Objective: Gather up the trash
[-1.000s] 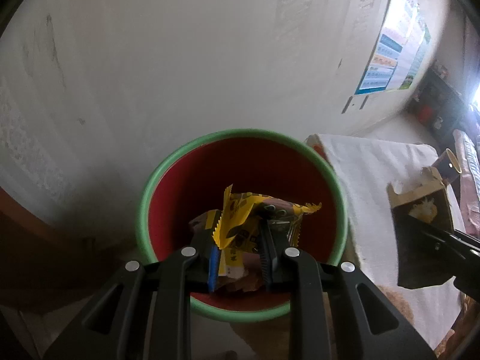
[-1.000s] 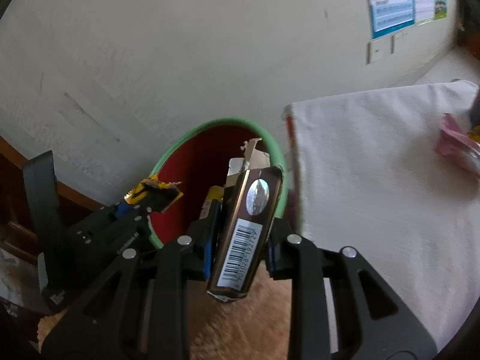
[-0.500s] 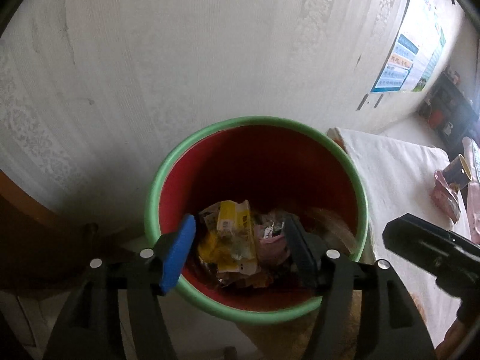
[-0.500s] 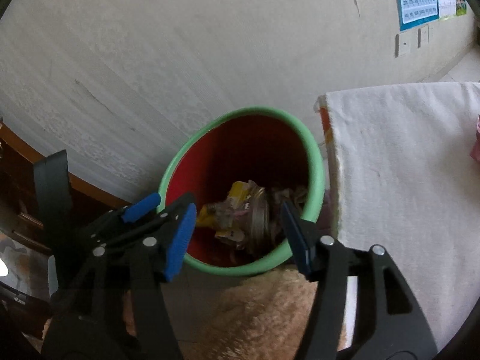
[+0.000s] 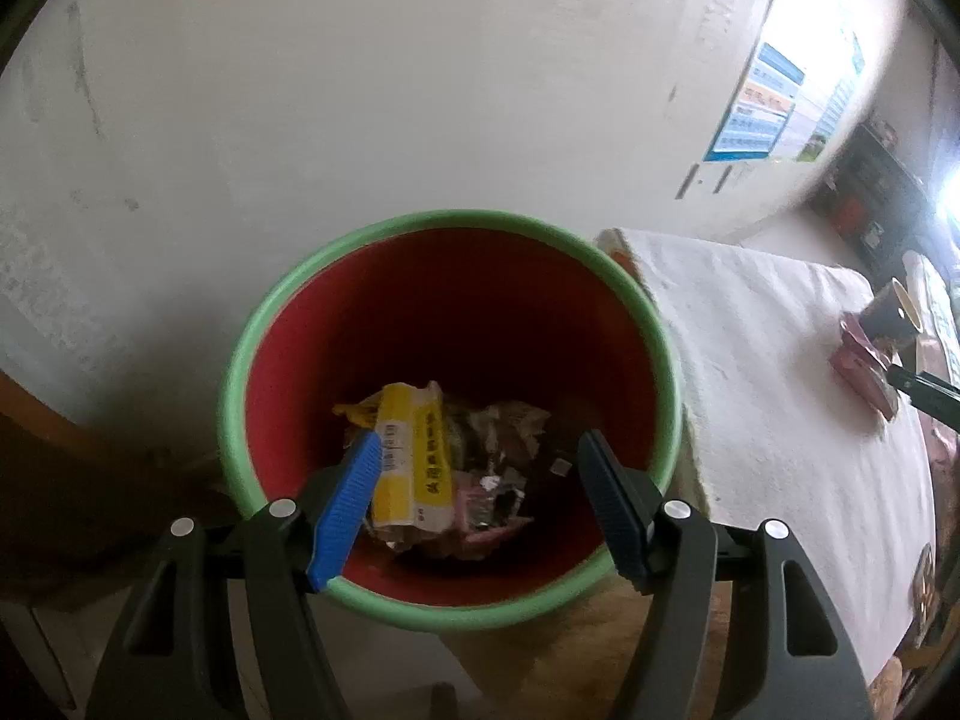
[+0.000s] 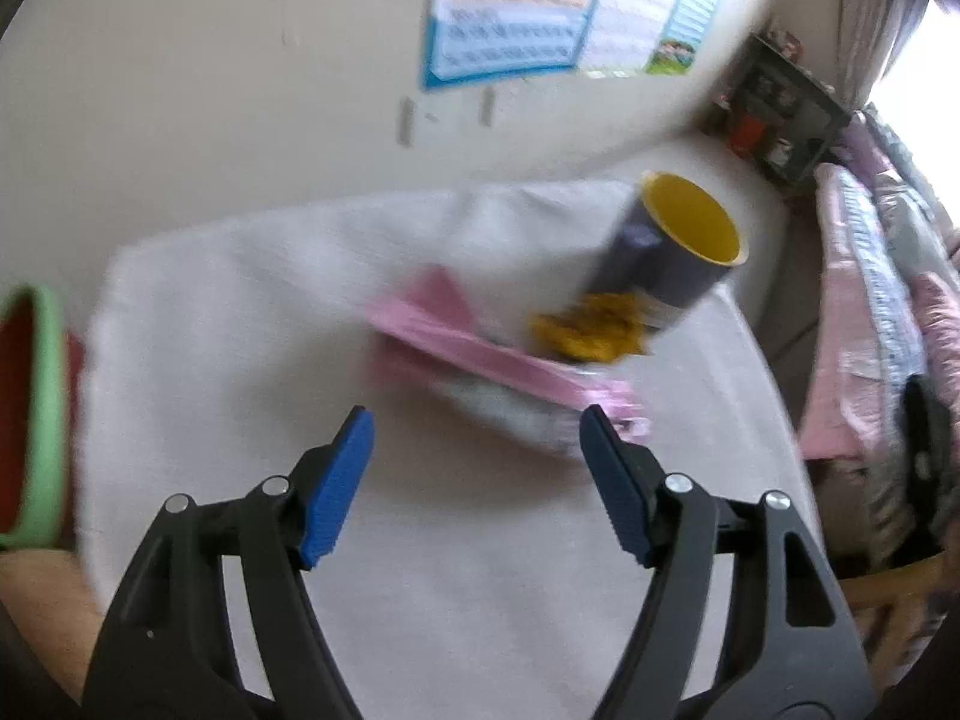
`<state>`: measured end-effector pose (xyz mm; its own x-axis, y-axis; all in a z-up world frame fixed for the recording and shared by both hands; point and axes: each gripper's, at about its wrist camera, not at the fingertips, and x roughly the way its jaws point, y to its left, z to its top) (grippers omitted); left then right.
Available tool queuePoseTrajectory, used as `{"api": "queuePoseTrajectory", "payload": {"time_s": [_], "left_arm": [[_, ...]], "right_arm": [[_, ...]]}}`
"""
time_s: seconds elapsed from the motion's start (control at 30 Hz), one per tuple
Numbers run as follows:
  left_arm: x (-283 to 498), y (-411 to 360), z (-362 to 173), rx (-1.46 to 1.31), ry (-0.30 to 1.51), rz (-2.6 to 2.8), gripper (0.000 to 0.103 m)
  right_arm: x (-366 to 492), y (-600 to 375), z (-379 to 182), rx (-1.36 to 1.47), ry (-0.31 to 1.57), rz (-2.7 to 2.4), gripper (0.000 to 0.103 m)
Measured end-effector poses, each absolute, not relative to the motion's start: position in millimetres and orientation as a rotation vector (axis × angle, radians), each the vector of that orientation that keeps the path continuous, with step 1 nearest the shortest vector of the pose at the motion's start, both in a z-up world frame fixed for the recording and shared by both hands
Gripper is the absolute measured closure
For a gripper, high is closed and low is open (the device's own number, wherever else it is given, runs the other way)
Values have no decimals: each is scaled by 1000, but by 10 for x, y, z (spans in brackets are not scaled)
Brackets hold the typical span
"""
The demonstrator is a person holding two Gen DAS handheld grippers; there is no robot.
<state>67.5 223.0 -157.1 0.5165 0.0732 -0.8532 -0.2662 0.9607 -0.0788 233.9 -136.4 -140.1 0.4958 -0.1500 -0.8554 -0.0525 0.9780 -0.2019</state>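
A red bin with a green rim point(image 5: 240, 360) stands by the wall, holding a yellow wrapper point(image 5: 411, 468) and other crumpled trash. My left gripper point(image 5: 480, 468) is open and empty just above the bin's near rim. My right gripper point(image 6: 477, 444) is open and empty over the white cloth-covered table point(image 6: 240, 312), facing a pink wrapper point(image 6: 480, 354), a yellow crumpled wrapper point(image 6: 585, 330) and a dark cup with a yellow inside point(image 6: 672, 258). The bin's rim shows at the right wrist view's left edge point(image 6: 42, 420). The right wrist view is blurred.
The white table point(image 5: 750, 360) sits right of the bin, with the cup point(image 5: 894, 312) and pink wrapper point(image 5: 858, 372) near its far end. A poster point(image 6: 510, 6) hangs on the wall. A dark shelf point(image 6: 774, 108) and pink bedding point(image 6: 870, 300) lie at right.
Both grippers opened and dropped their trash into the bin: left the yellow wrapper, right the brown carton. The right gripper then swung right from the bin to the table items.
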Motion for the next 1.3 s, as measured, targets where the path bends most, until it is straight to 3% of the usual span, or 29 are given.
{"api": "queuePoseTrajectory", "payload": {"time_s": [0.2, 0.23, 0.3, 0.37, 0.47, 0.63, 0.9, 1.13, 1.17, 1.2, 1.27, 1.3], "left_arm": [[677, 2101, -1513, -180, 1011, 188, 38], [671, 2088, -1508, -176, 1011, 187, 38], [660, 2046, -1498, -166, 1015, 184, 38], [661, 2001, -1485, -156, 1018, 177, 38], [682, 1884, -1453, -126, 1019, 160, 38], [776, 1497, -1365, -53, 1008, 95, 38], [1147, 500, -1147, 32, 948, -97, 38], [1584, -645, -1352, 29, 988, -311, 38], [1631, -752, -1381, 34, 989, -323, 38], [1670, -849, -1407, 44, 985, -330, 38], [1802, -1097, -1458, 96, 963, -334, 38], [1883, -1223, -1479, 134, 952, -337, 38]], "right_arm": [[2517, -1357, -1861, -469, 1123, -85, 29], [2523, -1301, -1922, -511, 1124, -83, 33], [2530, -1237, -2031, -577, 1123, -92, 62], [2456, -1231, -2012, -639, 1077, -113, 71], [2346, -1371, -1853, -515, 1060, -68, 85], [1977, -1773, -1495, -184, 1086, 19, 95], [788, -2359, -1422, 307, 1143, 97, 95], [251, -2395, -1689, 483, 1076, 115, 93], [267, -2411, -1704, 489, 1059, 120, 87], [260, -2434, -1729, 506, 1038, 124, 71], [237, -2495, -1777, 546, 987, 122, 53], [210, -2567, -1779, 560, 960, 118, 53]]}}
